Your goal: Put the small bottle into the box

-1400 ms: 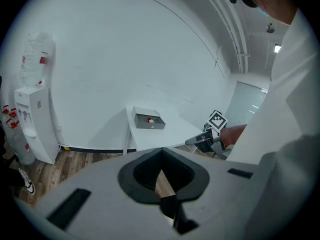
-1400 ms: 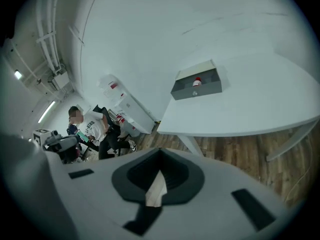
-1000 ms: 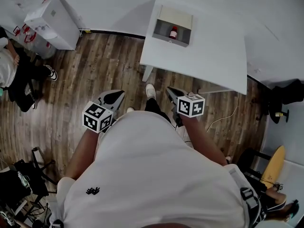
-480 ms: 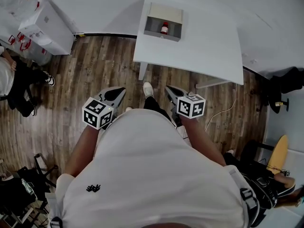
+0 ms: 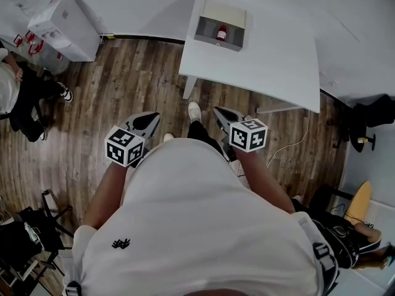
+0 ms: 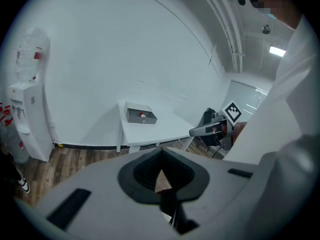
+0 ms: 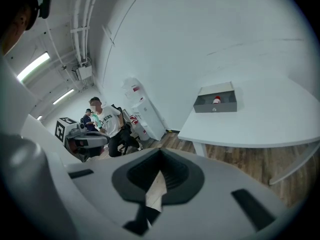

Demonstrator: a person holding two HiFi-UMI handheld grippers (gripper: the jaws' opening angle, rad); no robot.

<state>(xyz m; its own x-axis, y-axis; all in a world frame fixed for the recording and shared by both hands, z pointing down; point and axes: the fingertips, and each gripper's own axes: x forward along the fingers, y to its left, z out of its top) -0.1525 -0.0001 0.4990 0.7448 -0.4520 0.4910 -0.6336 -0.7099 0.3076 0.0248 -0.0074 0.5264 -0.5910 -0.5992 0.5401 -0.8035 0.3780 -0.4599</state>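
Observation:
The small bottle point(image 5: 221, 32) with a red cap stands inside the grey open box point(image 5: 210, 41) at the far edge of the white table point(image 5: 259, 66). The box point(image 6: 134, 117) and bottle point(image 6: 142, 116) show small and far in the left gripper view, and the box point(image 7: 225, 105) and bottle point(image 7: 216, 100) likewise in the right gripper view. Both grippers hang over the wooden floor, well short of the table. My left gripper point(image 5: 150, 119) point(image 6: 161, 156) is shut on nothing. My right gripper point(image 5: 220, 113) point(image 7: 160, 156) is shut and empty too.
A white water dispenser point(image 5: 62, 26) point(image 6: 27, 119) stands against the wall at the left. A person point(image 5: 18, 97) point(image 7: 107, 124) sits on a chair near it. A black chair point(image 5: 367, 125) and a cable point(image 5: 296, 147) lie to the table's right.
The head view swayed slightly, so table and box shift in the picture. Both grippers stay shut in about the same place. The bottle stays in the box.

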